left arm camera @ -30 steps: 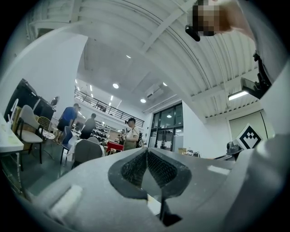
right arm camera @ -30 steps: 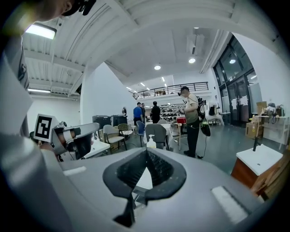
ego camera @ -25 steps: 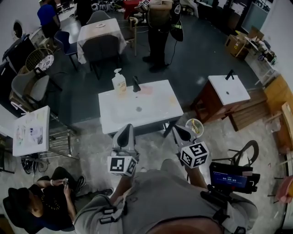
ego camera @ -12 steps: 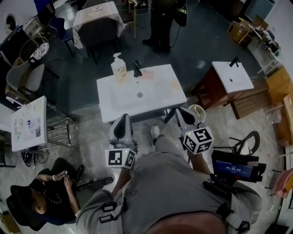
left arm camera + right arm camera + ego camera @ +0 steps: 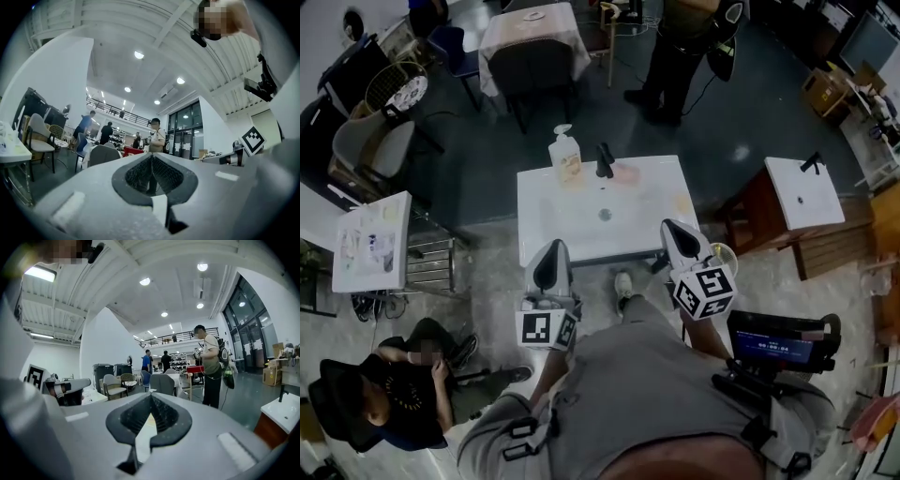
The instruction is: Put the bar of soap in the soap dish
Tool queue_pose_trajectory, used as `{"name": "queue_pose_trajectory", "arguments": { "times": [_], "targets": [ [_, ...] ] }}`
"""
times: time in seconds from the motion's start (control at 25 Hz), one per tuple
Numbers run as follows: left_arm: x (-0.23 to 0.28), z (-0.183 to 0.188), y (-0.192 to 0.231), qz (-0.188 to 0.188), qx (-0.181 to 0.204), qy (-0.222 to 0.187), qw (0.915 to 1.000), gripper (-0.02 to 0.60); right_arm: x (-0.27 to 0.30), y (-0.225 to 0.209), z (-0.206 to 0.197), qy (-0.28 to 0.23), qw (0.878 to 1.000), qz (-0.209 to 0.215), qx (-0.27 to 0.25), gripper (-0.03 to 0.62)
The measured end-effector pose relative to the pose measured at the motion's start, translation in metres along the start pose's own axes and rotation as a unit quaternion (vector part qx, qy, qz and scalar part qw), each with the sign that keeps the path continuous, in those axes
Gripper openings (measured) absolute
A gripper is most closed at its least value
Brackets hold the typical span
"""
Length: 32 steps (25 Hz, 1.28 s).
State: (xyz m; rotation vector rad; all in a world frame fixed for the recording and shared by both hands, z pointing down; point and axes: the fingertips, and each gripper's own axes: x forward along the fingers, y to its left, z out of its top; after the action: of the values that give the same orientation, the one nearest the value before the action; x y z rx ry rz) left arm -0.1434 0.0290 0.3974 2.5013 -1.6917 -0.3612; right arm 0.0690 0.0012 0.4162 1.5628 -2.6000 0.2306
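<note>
Right now the grey left gripper (image 5: 553,251) and the grey right gripper (image 5: 672,231) are both shut tight, with nothing in them. They are held low, just in front of the white square sink table (image 5: 558,230), likely because nothing has been picked up yet. On the table a small pink thing (image 5: 626,174) lies beside the black tap (image 5: 604,161). A pale yellow patch (image 5: 682,202) lies near the right edge. One may be the soap and one the dish, but they are too small to tell.

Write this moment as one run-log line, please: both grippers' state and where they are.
left gripper: shut, empty | right gripper: shut, empty | place: both at near edge of white sink | step: nothing picked up yet
</note>
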Motion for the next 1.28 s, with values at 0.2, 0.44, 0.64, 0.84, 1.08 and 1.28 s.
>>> {"name": "queue_pose_trajectory", "arguments": {
  "times": [0.2, 0.44, 0.64, 0.84, 1.08, 1.28],
  "targets": [
    [0.041, -0.013, 0.005, 0.016, 0.042, 0.011, 0.9989, -0.008, 0.046, -0.031, -0.010, 0.016, 1.000, 0.016, 0.005, -0.002],
    [0.111, -0.028, 0.011, 0.018, 0.047, 0.031, 0.9983, -0.008, 0.104, -0.079, -0.017, 0.041, 0.999, 0.030, 0.012, -0.002],
    [0.167, -0.018, 0.020, 0.031, 0.059, 0.033, 0.9972, -0.008, 0.150, -0.120, -0.020, 0.054, 0.997, 0.036, 0.031, -0.002],
    [0.222, -0.014, 0.039, 0.046, 0.067, 0.026, 0.9963, -0.008, 0.199, -0.152, -0.006, 0.046, 0.997, 0.048, 0.033, -0.002],
    [0.258, -0.009, 0.048, 0.049, 0.070, 0.021, 0.9961, -0.008, 0.224, -0.170, 0.022, 0.016, 0.998, 0.052, 0.018, -0.002],
    [0.247, -0.012, 0.065, 0.068, 0.069, 0.027, 0.9950, -0.008, 0.235, -0.166, 0.023, 0.018, 0.998, 0.060, 0.012, -0.002]
  ]
}}
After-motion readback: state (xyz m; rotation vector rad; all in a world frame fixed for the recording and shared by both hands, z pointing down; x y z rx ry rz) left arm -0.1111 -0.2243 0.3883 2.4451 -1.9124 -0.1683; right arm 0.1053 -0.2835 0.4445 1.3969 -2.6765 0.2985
